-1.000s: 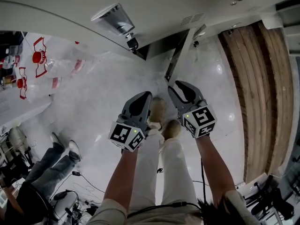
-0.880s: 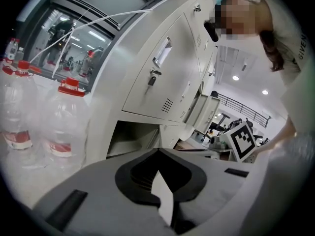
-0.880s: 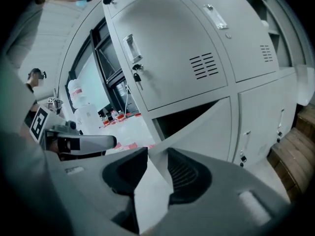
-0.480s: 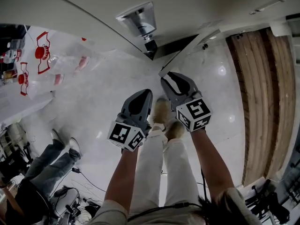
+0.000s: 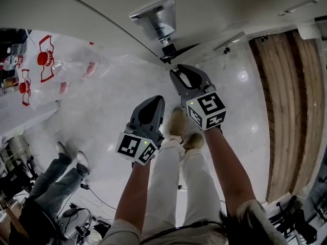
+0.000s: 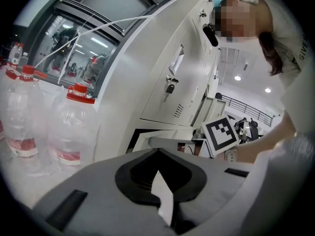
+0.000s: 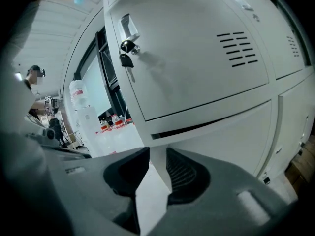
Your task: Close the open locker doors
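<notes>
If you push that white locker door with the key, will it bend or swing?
The locker door looks like flat metal, so it probably stays stiff and swings. The dangling key would likely jiggle. Its smooth face may feel slippery.

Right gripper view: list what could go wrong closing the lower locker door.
The right claw has just been closing its jaws with the edge of the ajar lower white metal locker door between them; it could get pinched as the door shuts. A glancing push may leave it ajar.
</notes>
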### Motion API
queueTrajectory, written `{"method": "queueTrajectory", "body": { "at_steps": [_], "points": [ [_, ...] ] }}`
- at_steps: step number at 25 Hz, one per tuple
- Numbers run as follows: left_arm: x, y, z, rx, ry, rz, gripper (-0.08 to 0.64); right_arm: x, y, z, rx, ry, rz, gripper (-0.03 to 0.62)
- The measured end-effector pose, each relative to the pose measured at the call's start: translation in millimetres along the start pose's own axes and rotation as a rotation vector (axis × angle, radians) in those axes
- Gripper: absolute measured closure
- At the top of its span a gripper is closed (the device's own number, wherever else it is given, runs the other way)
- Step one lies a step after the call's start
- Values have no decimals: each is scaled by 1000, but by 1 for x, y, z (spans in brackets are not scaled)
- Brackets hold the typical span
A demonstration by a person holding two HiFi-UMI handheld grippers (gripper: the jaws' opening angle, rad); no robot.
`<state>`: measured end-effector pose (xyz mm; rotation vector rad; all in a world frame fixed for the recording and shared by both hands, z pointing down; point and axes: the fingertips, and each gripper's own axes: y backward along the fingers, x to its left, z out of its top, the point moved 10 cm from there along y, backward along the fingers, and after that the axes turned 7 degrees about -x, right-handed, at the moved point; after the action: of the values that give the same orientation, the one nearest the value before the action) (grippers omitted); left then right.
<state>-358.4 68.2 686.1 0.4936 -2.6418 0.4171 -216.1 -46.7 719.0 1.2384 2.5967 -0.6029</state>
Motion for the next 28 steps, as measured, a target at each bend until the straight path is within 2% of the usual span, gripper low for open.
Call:
{"method": "queueTrajectory", "body": {
  "at_steps": [8,12,28],
  "points": [
    [7,10,-5,3,8,23,563,-6,-24,-2,18,-1,-15,495],
    [11,15,-6,0,8,36,563,-7,-28,-3,19,12,-35,546],
    [12,27,-7,-18,9,69,563,-9,-39,1,-11,-46,-84,545]
  ]
}}
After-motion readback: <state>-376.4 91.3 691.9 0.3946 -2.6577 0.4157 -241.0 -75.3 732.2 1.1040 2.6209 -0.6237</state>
